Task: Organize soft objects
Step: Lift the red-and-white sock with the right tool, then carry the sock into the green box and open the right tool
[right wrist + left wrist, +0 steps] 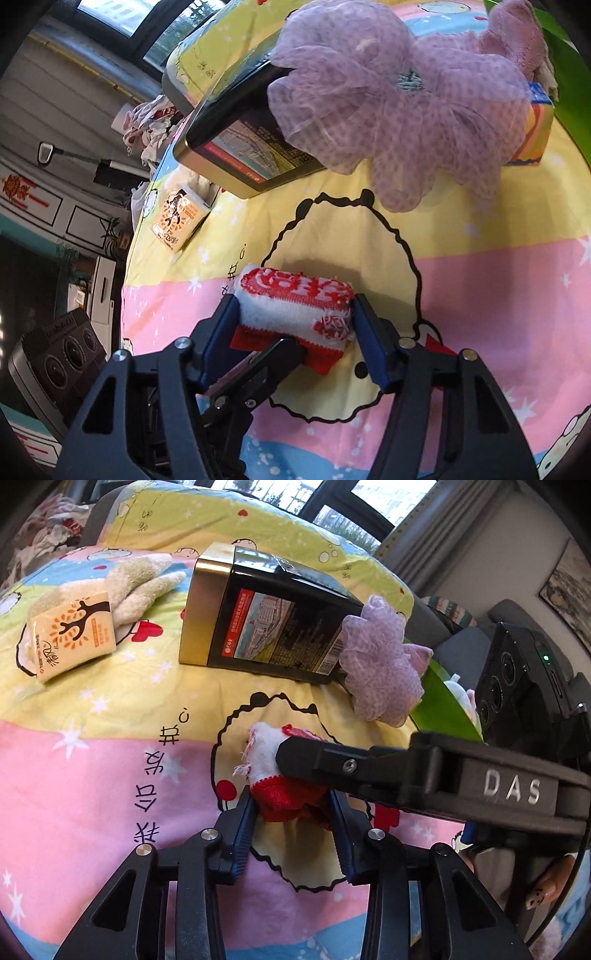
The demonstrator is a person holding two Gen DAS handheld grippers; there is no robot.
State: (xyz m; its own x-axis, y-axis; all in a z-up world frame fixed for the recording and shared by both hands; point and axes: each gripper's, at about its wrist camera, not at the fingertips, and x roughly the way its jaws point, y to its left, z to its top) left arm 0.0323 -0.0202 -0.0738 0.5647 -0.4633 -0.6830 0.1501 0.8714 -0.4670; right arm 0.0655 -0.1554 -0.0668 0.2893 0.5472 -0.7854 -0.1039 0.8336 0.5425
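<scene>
- Left gripper [291,808], bottom centre of the left view: blue pads pressed on both sides of the red end of a rolled towel [284,775]; jaws narrow, gripping it.
- Right gripper [295,328], bottom centre of the right view: pads set against the two ends of the same towel, red-and-white side up; jaws about half wide, closed on it.
- In the left view the right gripper's finger crosses from the right edge and lies over the towel's white part.
- Towel sits low centre on a cartoon-print sheet [110,775], over a black-outlined cream patch.
- Beyond it, centre of the left view: black-and-gold box [266,620] lying on its side.
- Purple mesh pouf [380,664] touches the box's right end; it overlaps the box in the right view.
- Green surface [443,705] just right of the pouf.
- Upper left of the left view: tissue pack [70,635] lying against a cream glove [140,583].
- Windows [369,502] along the top edge.
</scene>
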